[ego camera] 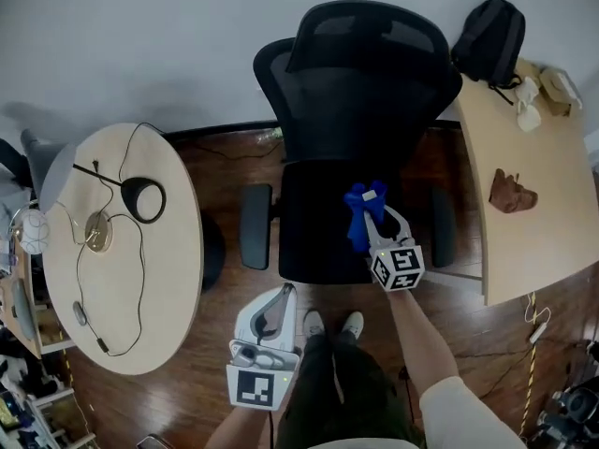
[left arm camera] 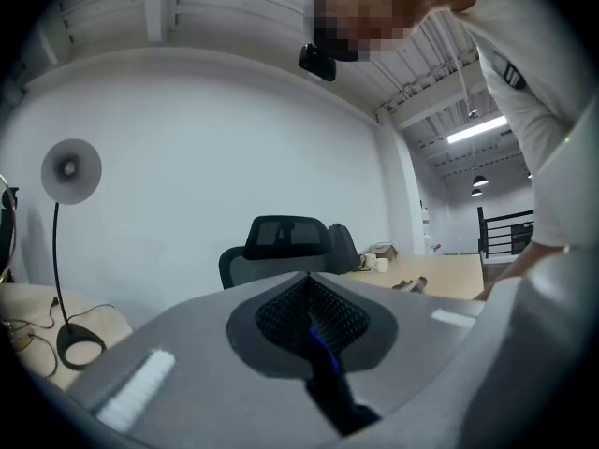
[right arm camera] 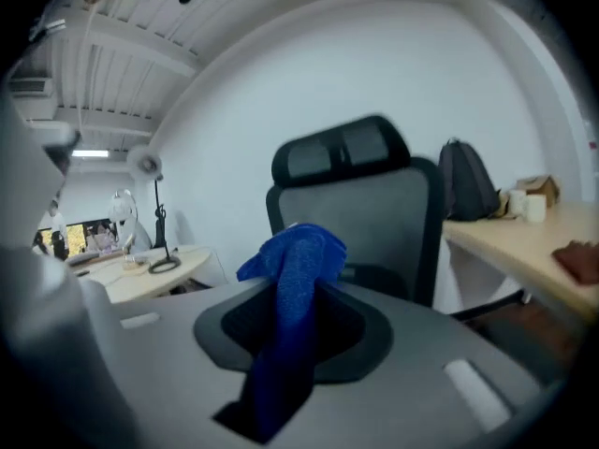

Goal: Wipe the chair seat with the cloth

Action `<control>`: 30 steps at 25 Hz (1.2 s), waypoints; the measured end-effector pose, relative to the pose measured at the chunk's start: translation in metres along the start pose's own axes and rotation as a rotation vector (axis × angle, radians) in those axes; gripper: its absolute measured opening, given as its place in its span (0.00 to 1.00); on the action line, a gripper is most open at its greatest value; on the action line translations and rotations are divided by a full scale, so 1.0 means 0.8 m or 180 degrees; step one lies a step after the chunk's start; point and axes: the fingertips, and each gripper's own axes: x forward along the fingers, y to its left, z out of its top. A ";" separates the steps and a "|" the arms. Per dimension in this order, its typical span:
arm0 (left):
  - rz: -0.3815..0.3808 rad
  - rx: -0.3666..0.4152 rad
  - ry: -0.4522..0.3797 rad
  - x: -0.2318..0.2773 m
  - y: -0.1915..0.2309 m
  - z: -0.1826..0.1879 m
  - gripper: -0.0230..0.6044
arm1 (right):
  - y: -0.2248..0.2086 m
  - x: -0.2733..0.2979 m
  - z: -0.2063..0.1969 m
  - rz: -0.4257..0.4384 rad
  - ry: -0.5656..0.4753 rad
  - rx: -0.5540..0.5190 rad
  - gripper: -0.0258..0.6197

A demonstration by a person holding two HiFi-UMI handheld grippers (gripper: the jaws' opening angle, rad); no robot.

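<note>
Right gripper (ego camera: 379, 215) pinches a crumpled blue microfibre cloth (right arm camera: 298, 260) between its jaws, plain in its own view. The head view puts that cloth over the black office chair seat (ego camera: 314, 241), right of centre, with the seat's left half bare. Left gripper (ego camera: 274, 314), jaws together, hangs at bottom centre.

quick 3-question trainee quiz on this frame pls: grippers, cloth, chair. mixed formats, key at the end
1. True or false: the right hand-held gripper is shut on the blue cloth.
2. Pick one: seen from the head view, the blue cloth is over the (A) round table, (B) chair seat, (C) floor.
3. Fill in: the left hand-held gripper has its jaws together and holds ____.

Key: 1 true; 2 B; 3 nothing.
</note>
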 end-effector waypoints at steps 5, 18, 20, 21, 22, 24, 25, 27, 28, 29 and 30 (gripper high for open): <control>0.0025 0.0612 -0.1460 0.053 0.023 -0.013 0.09 | 0.001 0.219 -0.285 0.0075 0.0903 0.0248 0.19; 0.0088 0.0446 -0.1244 0.112 0.061 -0.140 0.09 | -0.089 0.351 -0.434 -0.0333 0.1488 0.0422 0.18; 0.0079 0.0454 -0.1244 0.126 0.058 -0.139 0.09 | -0.155 0.319 -0.430 -0.0606 0.1499 0.0448 0.18; 0.0053 0.0461 -0.1253 0.135 0.052 -0.137 0.09 | -0.190 0.297 -0.428 -0.0751 0.1507 0.0461 0.18; 0.0010 0.0472 -0.1275 0.143 0.045 -0.134 0.09 | -0.226 0.272 -0.427 -0.0904 0.1525 0.0470 0.18; -0.0092 0.0487 -0.1351 0.162 0.030 -0.126 0.09 | -0.298 0.221 -0.430 -0.1206 0.1578 0.0496 0.18; -0.0132 0.0484 -0.1357 0.172 0.024 -0.125 0.09 | -0.328 0.200 -0.432 -0.1317 0.1595 0.0538 0.18; -0.0203 0.0351 -0.0983 0.184 0.009 -0.151 0.09 | -0.368 0.170 -0.431 -0.1419 0.1575 0.0650 0.18; -0.0247 0.0168 -0.0476 0.185 0.001 -0.187 0.09 | -0.377 0.161 -0.429 -0.1417 0.1560 0.0676 0.18; -0.0294 -0.0049 0.0127 0.183 -0.008 -0.228 0.09 | -0.381 0.157 -0.429 -0.1404 0.1558 0.0675 0.18; -0.0335 -0.0229 0.0625 0.181 -0.015 -0.263 0.09 | -0.383 0.155 -0.428 -0.1394 0.1557 0.0674 0.19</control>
